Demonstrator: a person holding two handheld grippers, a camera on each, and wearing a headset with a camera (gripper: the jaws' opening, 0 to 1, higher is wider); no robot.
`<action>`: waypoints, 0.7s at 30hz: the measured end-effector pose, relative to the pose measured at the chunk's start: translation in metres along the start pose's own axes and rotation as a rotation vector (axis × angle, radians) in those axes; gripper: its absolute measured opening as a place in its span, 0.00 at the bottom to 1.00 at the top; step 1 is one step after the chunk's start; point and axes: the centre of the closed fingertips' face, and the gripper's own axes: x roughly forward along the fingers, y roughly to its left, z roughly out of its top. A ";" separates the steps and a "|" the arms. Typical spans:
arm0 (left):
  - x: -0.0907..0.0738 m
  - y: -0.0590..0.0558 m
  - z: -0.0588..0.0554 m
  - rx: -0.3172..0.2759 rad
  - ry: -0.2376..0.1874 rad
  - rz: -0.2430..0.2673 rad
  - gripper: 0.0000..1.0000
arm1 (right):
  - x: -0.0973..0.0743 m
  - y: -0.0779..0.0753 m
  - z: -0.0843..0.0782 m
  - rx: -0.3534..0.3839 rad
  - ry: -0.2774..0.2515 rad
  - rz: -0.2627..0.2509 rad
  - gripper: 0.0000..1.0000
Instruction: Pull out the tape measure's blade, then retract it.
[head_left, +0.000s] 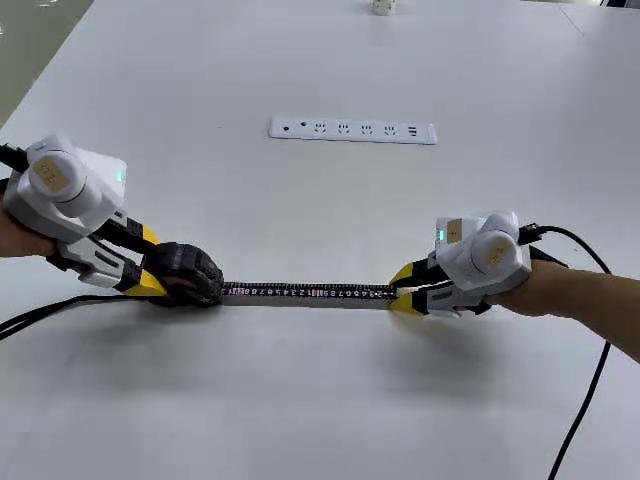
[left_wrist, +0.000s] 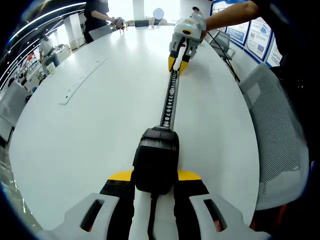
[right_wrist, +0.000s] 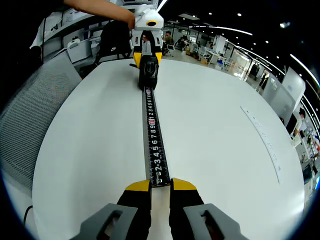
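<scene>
Tape measure (head_left: 185, 273) pulled out flat on a big white table (head_left: 300, 60).
The left gripper (head_left: 150, 262) squeezes the black tape measure between its yellow tips, and the tape measure rests on the table. The blade (head_left: 310, 291) runs straight from it to the right gripper (head_left: 403, 290), whose tips are pressed together on the blade's end. The blade lies flat with its numbers up. Wide white table top spreads out on every side of it. A power strip (head_left: 352, 130) lies well apart on the far side. The table's left edge shows far off in the top corner of the head view. A black cable (head_left: 590, 380) trails from the right gripper toward the near edge. A grey mesh chair (left_wrist: 280, 135) stands just beside the table's edge.
</scene>
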 end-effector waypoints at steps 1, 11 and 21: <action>0.000 0.000 0.000 0.000 0.000 0.000 0.24 | 0.000 0.000 0.000 0.001 0.000 0.000 0.09; -0.001 0.000 0.000 0.009 0.003 0.002 0.25 | 0.000 0.000 0.001 0.016 0.002 0.002 0.09; 0.000 -0.001 0.001 0.033 0.013 0.000 0.25 | 0.001 0.001 -0.001 0.006 0.027 0.022 0.10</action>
